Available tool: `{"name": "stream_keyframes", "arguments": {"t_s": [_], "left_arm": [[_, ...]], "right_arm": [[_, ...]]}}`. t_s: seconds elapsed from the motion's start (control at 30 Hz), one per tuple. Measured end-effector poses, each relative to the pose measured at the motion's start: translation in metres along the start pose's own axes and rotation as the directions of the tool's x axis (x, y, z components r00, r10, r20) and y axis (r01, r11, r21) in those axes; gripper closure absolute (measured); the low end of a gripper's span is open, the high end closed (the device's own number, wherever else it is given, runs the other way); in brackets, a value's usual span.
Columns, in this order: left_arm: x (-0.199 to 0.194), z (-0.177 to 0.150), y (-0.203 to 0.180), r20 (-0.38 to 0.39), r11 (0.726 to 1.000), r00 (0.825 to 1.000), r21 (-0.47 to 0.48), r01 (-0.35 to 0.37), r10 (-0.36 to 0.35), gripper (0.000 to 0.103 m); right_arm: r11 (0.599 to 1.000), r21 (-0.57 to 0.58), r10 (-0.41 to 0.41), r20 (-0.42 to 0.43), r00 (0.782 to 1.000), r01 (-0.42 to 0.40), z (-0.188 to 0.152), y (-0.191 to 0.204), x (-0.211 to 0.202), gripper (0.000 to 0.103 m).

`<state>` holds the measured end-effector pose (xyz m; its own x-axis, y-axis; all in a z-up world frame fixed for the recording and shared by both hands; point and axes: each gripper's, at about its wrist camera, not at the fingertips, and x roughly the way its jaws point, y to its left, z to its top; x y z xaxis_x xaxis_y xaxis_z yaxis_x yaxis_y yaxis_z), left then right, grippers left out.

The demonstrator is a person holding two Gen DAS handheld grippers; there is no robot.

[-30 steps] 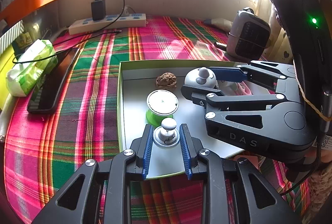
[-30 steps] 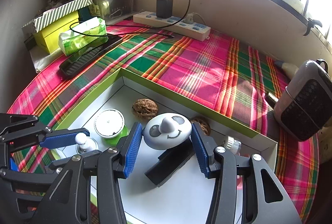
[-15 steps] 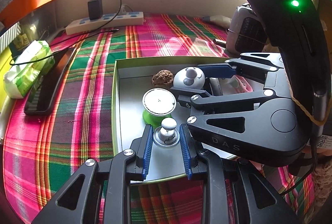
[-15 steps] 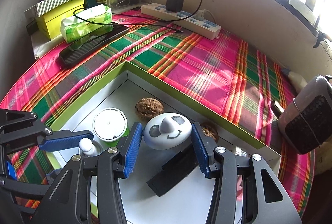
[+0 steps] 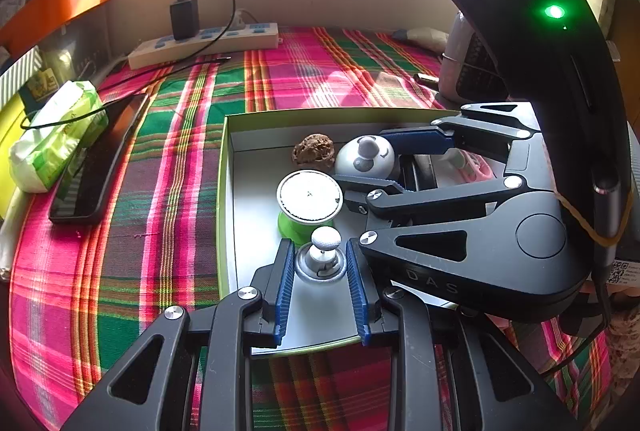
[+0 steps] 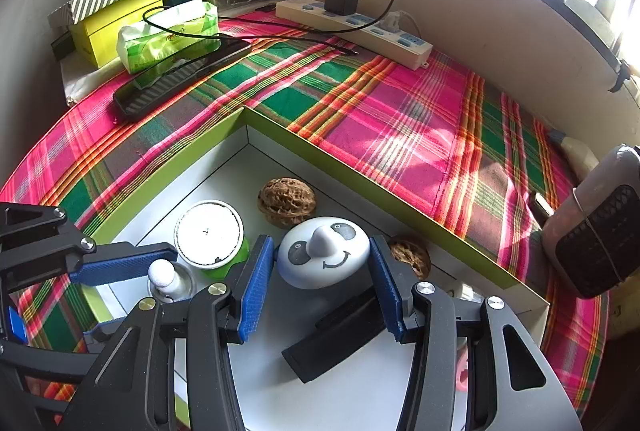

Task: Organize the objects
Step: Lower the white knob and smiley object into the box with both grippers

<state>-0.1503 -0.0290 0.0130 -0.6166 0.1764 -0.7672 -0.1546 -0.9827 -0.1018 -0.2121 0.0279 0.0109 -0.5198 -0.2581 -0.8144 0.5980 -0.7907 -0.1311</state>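
A green-rimmed white tray [image 5: 224, 191] lies on the plaid cloth. My left gripper [image 5: 320, 255] is shut on a small silver knob with a white ball top [image 5: 325, 240], standing on the tray floor near its front edge. My right gripper [image 6: 322, 255] is shut on a white dome with a panda face [image 6: 324, 251]; the left wrist view shows this dome [image 5: 366, 157] further back in the tray. Between them stands a green spool with a white top [image 5: 310, 195]. A walnut [image 6: 286, 201] lies behind the dome, a second walnut [image 6: 410, 257] to its right.
A black bar [image 6: 340, 335] and a pink item [image 6: 462, 371] also lie in the tray. On the cloth to the left are a phone [image 5: 96, 163] and a tissue pack [image 5: 56, 135]. A power strip [image 6: 356, 25] runs along the back wall, and a small fan [image 6: 592, 231] stands at the right.
In the left wrist view the right gripper, still shut on the panda dome, has come closer and now fills the right side. The left gripper keeps its grip on the knob.
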Motion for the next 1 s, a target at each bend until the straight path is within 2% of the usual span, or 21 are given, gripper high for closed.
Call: {"name": "stream_keyframes", "arguments": {"t_s": [1.0], "left_arm": [[0.0009, 0.0005, -0.0002, -0.016, 1.0, 1.0, 0.0, -0.008, 0.008, 0.078]], "right_arm": [[1.0, -0.014, -0.001, -0.031, 1.0, 0.001, 0.0003, 0.0009, 0.0018, 0.053]]}}
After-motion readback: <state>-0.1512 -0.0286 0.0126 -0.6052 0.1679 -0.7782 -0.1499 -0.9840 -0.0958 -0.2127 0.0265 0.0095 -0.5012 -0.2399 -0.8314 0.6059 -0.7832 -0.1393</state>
